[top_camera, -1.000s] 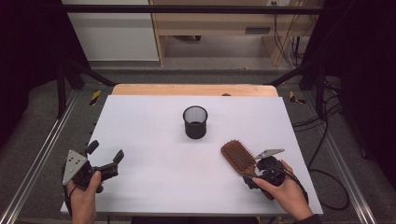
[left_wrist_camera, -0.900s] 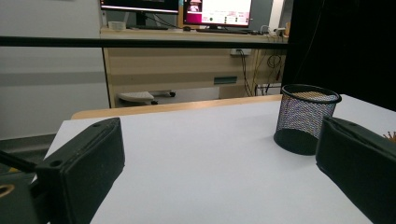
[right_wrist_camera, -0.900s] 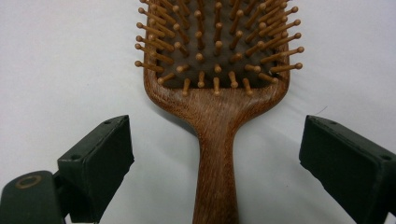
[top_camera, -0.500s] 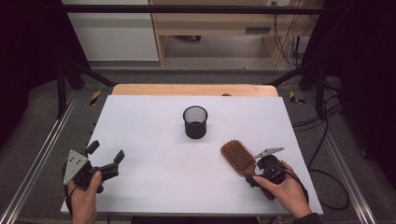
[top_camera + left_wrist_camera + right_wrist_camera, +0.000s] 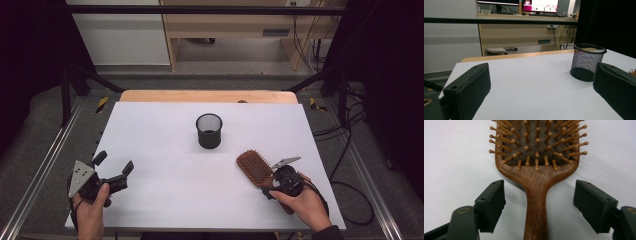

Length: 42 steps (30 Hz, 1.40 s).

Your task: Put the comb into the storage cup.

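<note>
While the wooden hairbrush (image 5: pixel 256 169) lies bristles-up on the white table (image 5: pixel 165 200), near its right front corner, the right gripper (image 5: pixel 272 184) sits low over the handle end, which looks like the set-up for a pickup by the handle. In the right gripper view the brush handle (image 5: pixel 536 215) runs straight up the middle between the two black jaws, and bare table shows on both sides of it, so neither pad touches the wood. These jaws stand apart and have just been closing in on the handle, with the handle between them but not yet pinched. The handle lies closer to the jaw at the left of that view than to the other, so that pad would likely meet the wood first. Taking the brush by the narrow neck just below the paddle makes sense: it is the slimmest part and keeps the pads off the pins.

Well apart from the brush, toward the middle of the table, a black mesh cup (image 5: pixel 209 130) stands upright with its mouth open, a likely place for the brush to go, handle down. Resting at the left front corner, the left gripper (image 5: pixel 112 167) has its jaws wide apart with nothing between them; it faces the cup across bare table, apparently waiting.
</note>
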Each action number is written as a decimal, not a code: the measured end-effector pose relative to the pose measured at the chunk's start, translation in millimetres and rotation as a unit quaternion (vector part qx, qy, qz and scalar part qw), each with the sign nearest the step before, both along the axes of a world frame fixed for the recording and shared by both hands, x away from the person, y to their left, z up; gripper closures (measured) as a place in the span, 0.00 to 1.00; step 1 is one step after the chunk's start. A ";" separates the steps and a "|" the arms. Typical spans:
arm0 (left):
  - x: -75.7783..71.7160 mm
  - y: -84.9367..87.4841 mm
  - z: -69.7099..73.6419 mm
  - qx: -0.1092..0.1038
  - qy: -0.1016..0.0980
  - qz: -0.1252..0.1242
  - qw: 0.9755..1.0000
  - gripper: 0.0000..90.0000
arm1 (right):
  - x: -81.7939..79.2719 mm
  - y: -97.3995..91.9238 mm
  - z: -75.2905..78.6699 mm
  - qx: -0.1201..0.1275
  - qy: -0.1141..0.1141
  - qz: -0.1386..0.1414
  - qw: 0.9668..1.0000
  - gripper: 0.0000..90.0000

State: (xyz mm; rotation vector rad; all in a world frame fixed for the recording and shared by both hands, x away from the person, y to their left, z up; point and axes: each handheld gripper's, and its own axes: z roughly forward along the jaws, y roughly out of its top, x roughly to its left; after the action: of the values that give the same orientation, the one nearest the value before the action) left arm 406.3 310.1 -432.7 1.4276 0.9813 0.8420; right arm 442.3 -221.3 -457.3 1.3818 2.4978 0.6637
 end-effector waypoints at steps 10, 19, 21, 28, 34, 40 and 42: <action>0.3 0.6 -1.2 -0.002 0.002 0.000 1.000 0.02 | 0.6 -0.4 -0.1 -0.009 0.011 0.011 1.000 0.51; 1.1 -0.3 -1.5 -0.001 0.004 -0.001 1.000 0.02 | -0.6 1.2 2.3 -0.025 0.022 0.010 0.999 0.65; 0.9 -1.3 -1.0 0.000 0.003 -0.002 1.000 0.02 | -0.4 2.9 3.0 -0.031 0.028 0.009 0.999 0.68; 1.3 -5.5 0.4 0.009 0.002 -0.008 1.000 0.02 | 5.6 5.0 4.5 -0.043 0.051 0.003 0.998 0.77; 1.9 -7.6 1.7 0.015 0.000 -0.012 1.000 0.02 | 8.7 1.4 4.4 -0.039 0.054 0.016 0.998 0.81; 1.1 -6.0 1.7 0.010 0.004 -0.006 1.000 0.02 | 6.9 -0.7 4.7 -0.030 0.045 0.017 0.998 0.81; 0.4 -6.3 2.8 0.010 0.003 -0.007 1.000 0.02 | 4.4 -1.0 4.2 -0.025 0.031 0.018 0.999 0.81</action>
State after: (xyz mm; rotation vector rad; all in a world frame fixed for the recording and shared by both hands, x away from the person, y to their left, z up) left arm 406.7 303.9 -429.9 1.4518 0.9694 0.8403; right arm 446.7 -222.3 -453.1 1.3627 2.5742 0.5702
